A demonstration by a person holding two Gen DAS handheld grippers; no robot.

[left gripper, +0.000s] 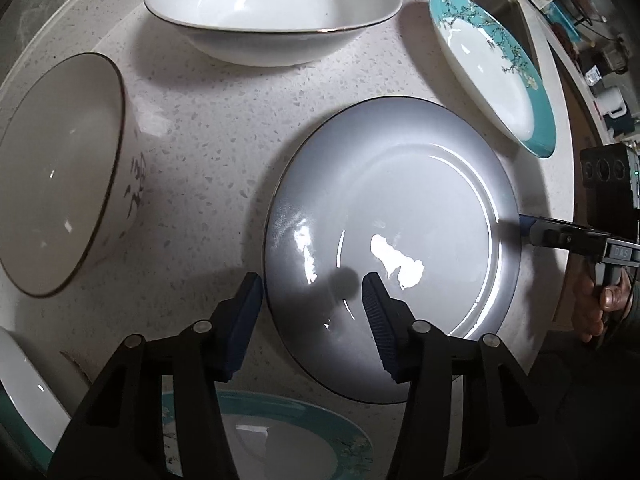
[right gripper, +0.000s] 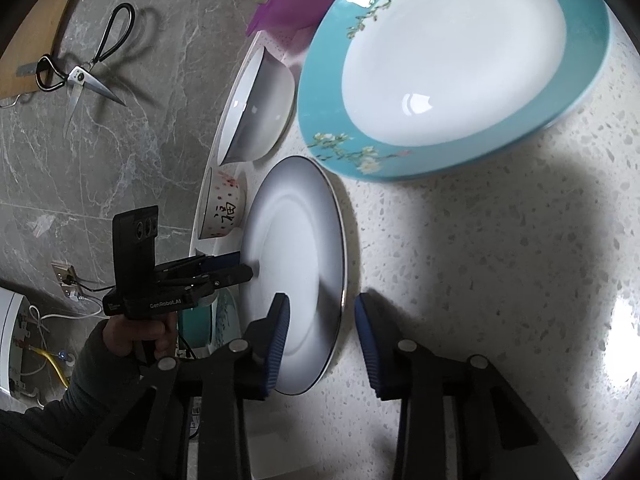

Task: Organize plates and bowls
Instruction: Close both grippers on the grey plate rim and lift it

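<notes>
**Both grippers straddling the grey plate's rim**

Grey plate (left gripper: 394, 248) flat on the speckled counter (left gripper: 208, 128), between bowls and teal-rimmed plates. Left gripper (left gripper: 312, 292) spread wide across the near rim: one finger outside on the counter, one over the plate's face. Right gripper (right gripper: 318, 320) likewise spread across the opposite rim, nothing pinched yet.

Risks, as a judgement: glossy glaze and a thin rim, so a shallow bite could slip. Closing unevenly from two sides could tip or skid the plate toward the teal plate (left gripper: 496, 68) just beside it, or toward the beige bowl (left gripper: 60, 176). Lifting one side first could scrape the counter or clip the second teal plate (left gripper: 272, 436) lying under the left gripper.

Writing: "GenRobot.AI" on the left gripper's body in the right view; brushed Chinese characters on the beige bowl, one resembling 福; small lettering on the right gripper, not readable.
</notes>
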